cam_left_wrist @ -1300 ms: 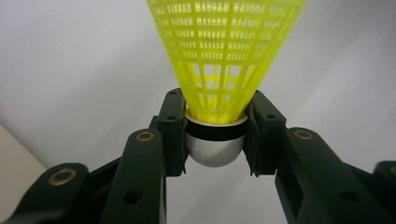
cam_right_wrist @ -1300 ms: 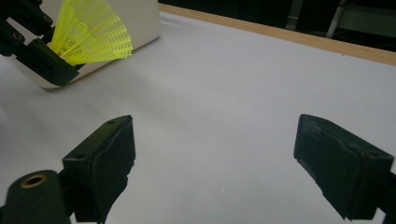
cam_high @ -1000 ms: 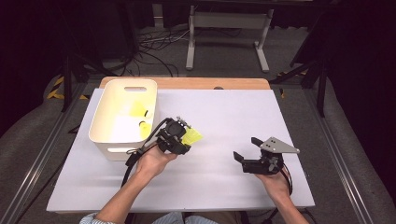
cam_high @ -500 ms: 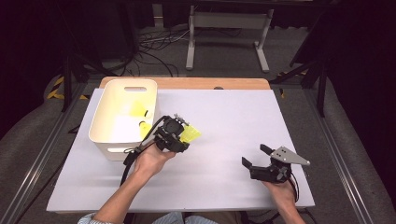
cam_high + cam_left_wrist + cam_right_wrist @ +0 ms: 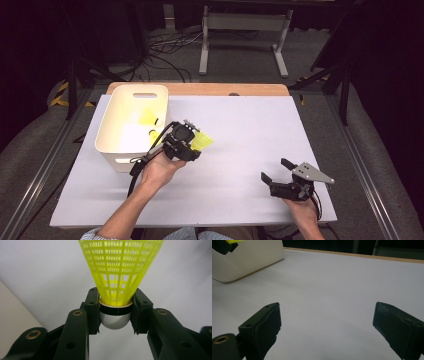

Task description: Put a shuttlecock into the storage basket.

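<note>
A: What does the left gripper (image 5: 115,312) hold?
B: It is clenched on the yellow shuttlecock (image 5: 117,277) by its cork, left of frame centre, just beside the white bin (image 5: 107,145).
A: And the right gripper (image 5: 274,170)?
B: Released, jaws wide apart, lower right.

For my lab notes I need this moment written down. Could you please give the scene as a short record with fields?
held object: yellow shuttlecock, gripped at its cork base
left gripper: shut on the shuttlecock, beside the bin's right side
right gripper: open, nothing between the jaws, low at the table's right front
container: white bin, at the table's left, with yellow items inside
surface: white table
</note>
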